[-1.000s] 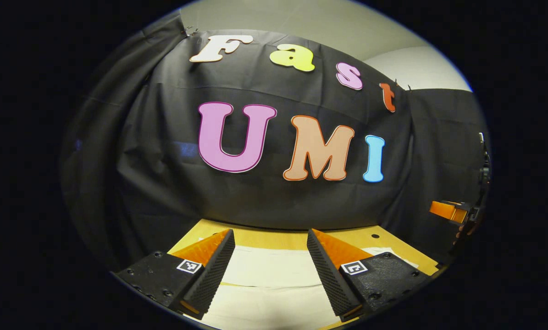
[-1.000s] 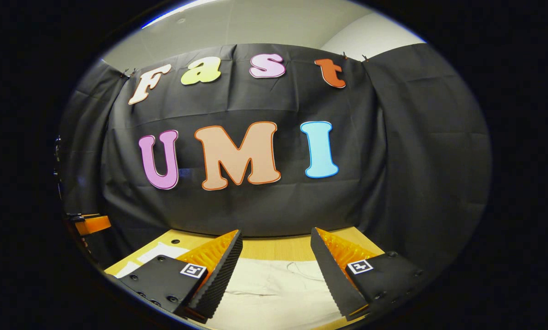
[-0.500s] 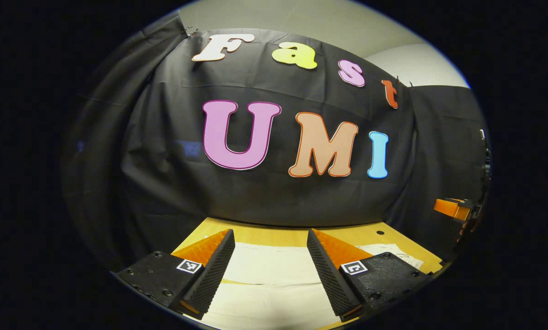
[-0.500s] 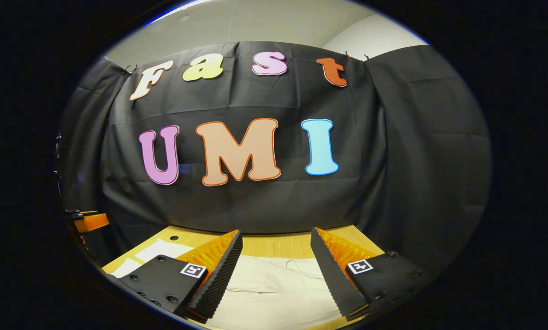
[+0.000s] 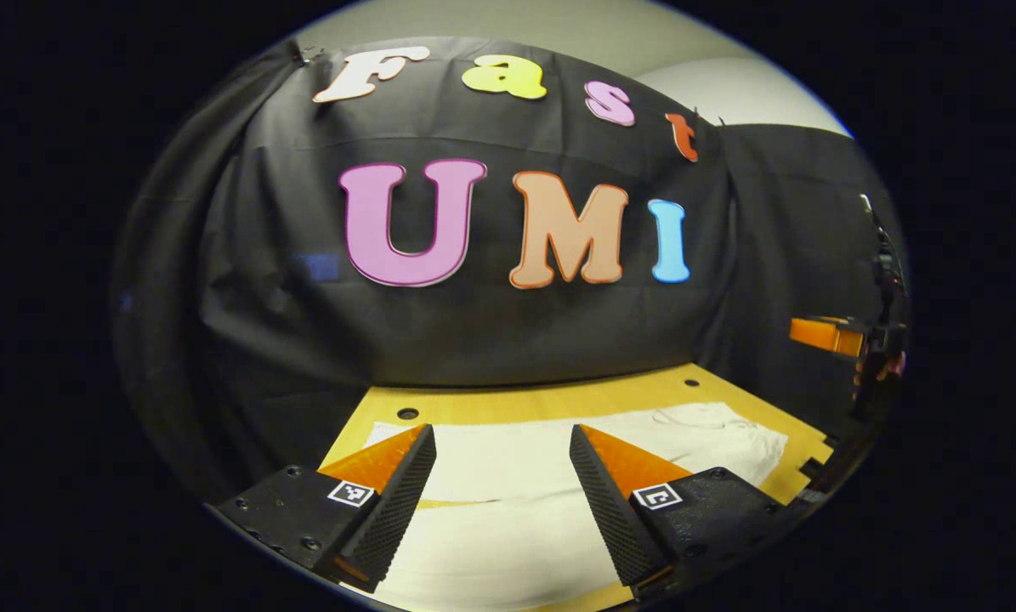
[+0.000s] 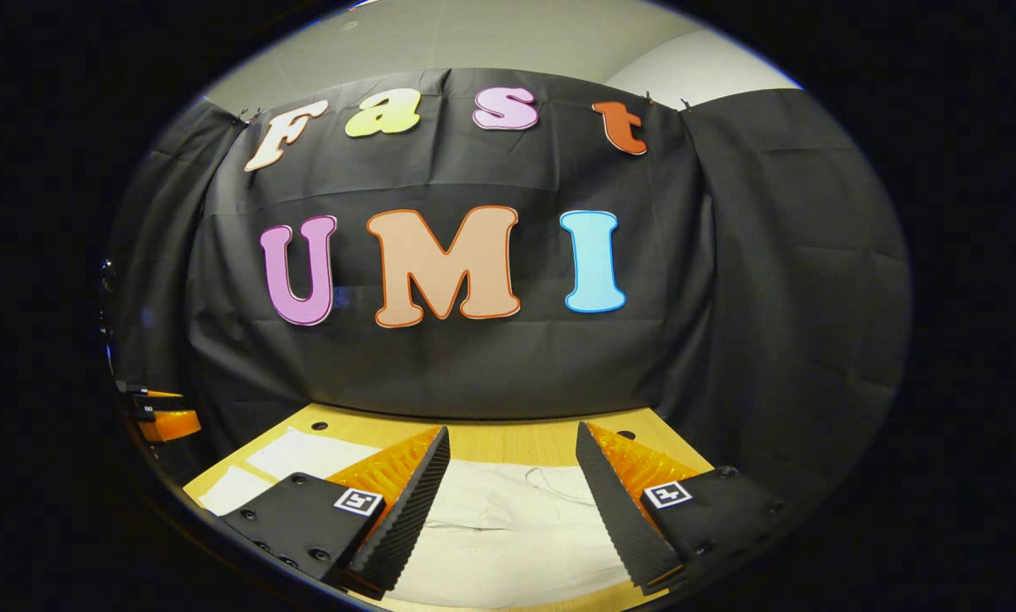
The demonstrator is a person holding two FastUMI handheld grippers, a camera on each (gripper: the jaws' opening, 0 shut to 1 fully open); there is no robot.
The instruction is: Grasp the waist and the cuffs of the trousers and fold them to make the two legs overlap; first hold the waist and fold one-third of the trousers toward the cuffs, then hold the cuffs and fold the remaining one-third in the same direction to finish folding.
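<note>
White trousers (image 5: 508, 463) lie flat on the wooden table (image 5: 559, 399); two legs run side by side, and the bunched waist end with a drawstring (image 5: 712, 421) lies to the right. My left gripper (image 5: 501, 438) hovers open above the legs, holding nothing. In the right gripper view the trousers (image 6: 508, 518) show their drawstring (image 6: 550, 489) between the fingers. My right gripper (image 6: 512, 438) is open above that waist end, holding nothing. The right gripper (image 5: 826, 333) also shows at the far right of the left gripper view, and the left gripper (image 6: 163, 421) at the far left of the right gripper view.
Black cloth walls close the booth at the back and sides, right behind the table's far edge (image 6: 473, 418). The tabletop has small round holes (image 5: 407, 414) near the back. A hand (image 5: 882, 370) holds the far gripper at the right edge.
Both gripper views have tilted downward, so more of the table and trousers shows. The left gripper's view has swung so the waist end now appears at its right. Both grippers stay open.
</note>
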